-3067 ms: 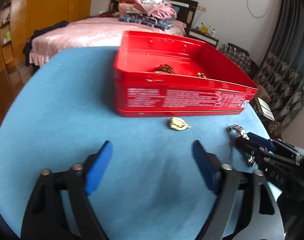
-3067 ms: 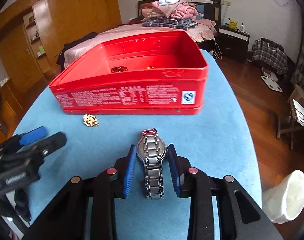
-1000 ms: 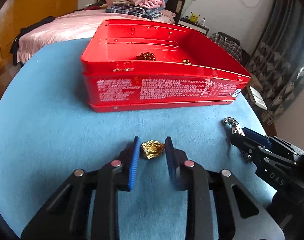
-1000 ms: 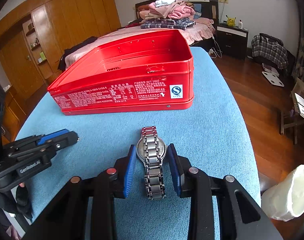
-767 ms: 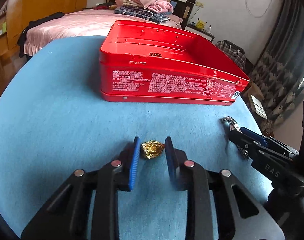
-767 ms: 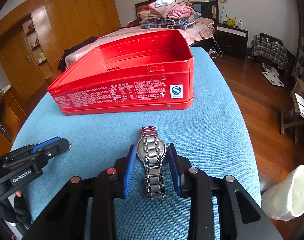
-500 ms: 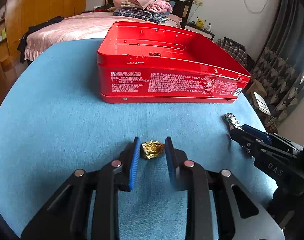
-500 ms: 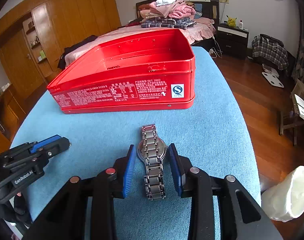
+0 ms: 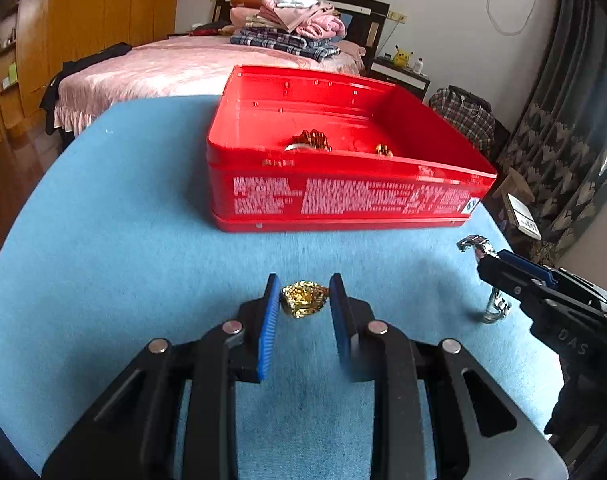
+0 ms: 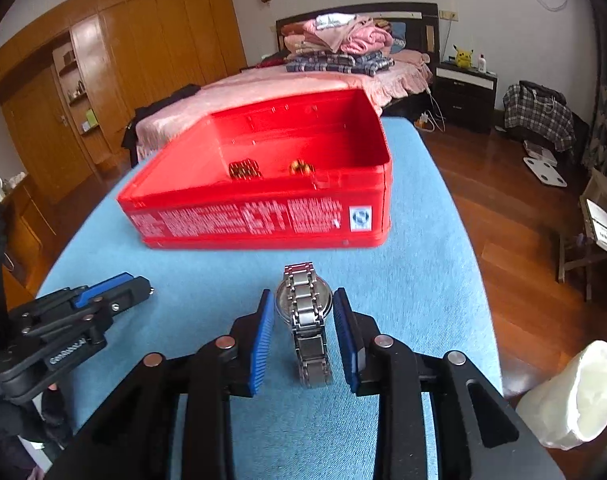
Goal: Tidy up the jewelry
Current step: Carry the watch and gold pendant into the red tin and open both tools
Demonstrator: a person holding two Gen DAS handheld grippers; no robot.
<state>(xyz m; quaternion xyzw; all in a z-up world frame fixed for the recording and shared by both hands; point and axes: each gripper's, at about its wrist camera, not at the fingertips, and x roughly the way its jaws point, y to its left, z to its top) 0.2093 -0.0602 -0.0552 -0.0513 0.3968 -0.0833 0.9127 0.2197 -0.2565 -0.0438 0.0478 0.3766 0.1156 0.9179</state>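
Note:
My left gripper (image 9: pixel 303 300) is shut on a crumpled gold jewelry piece (image 9: pixel 303 299) and holds it above the blue table, in front of the open red tin box (image 9: pixel 343 196). My right gripper (image 10: pixel 303 312) is shut on a silver metal watch (image 10: pixel 306 316), also lifted off the table before the red tin box (image 10: pixel 263 220). Gold pieces lie inside the box (image 9: pixel 313 140), also seen in the right wrist view (image 10: pixel 245 169). The right gripper with the watch shows at the right of the left wrist view (image 9: pixel 515 276). The left gripper shows at the left of the right wrist view (image 10: pixel 103 292).
The table has a blue cloth (image 9: pixel 103 240) with rounded edges. A bed (image 9: pixel 183 64) with folded clothes stands behind it. A white bag-like object (image 10: pixel 575 396) sits off the table's right edge over the wooden floor. A wooden wardrobe (image 10: pixel 103 80) is at the left.
Both grippers have risen with their loads, so the inside of the red box now shows. The box looks nearer in both views.

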